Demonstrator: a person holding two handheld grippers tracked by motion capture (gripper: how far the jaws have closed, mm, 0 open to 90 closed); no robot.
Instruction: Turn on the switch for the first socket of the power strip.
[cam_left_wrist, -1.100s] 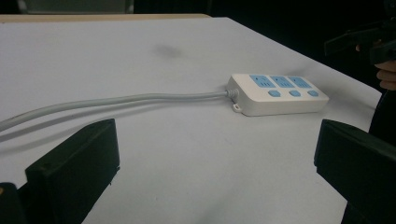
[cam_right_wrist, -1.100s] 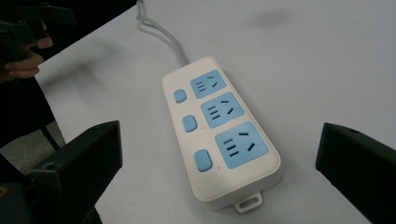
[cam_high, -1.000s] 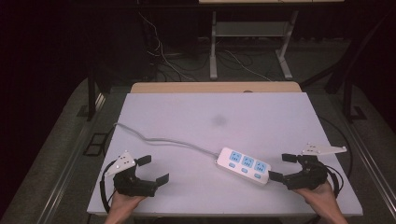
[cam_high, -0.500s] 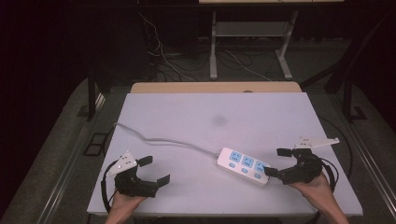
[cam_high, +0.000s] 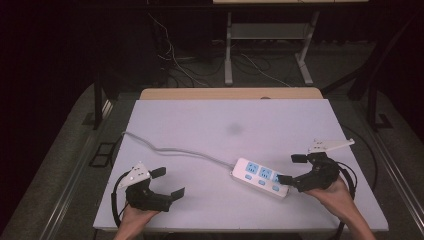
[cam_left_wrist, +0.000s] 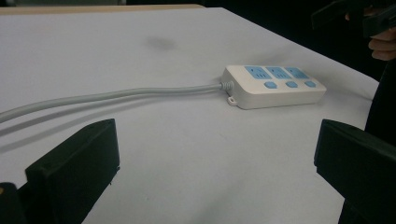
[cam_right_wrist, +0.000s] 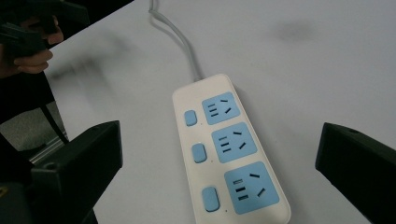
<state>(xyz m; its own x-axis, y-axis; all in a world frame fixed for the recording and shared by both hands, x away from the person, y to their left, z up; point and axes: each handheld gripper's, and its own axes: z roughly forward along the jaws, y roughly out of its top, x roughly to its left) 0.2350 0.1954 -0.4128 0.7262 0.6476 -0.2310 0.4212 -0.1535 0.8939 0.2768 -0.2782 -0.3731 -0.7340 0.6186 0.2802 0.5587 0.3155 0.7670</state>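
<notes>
Smooth white table (cam_high: 200, 125), glossy oblong power strip (cam_high: 260, 177) between right claw (cam_high: 292, 170) jaws

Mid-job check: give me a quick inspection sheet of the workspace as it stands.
Surface: white table, one faint dark smudge.
Job's things: white power strip, three blue sockets, three switches, lying flat.
Clutter: nothing seen.
Grippers: left gripper open, apart from the strip; right gripper open, jaws at the strip's end.
Cables: strip's grey cord runs to the table's left edge.
Surroundings: dark floor, loose wires, a metal stand.
</notes>
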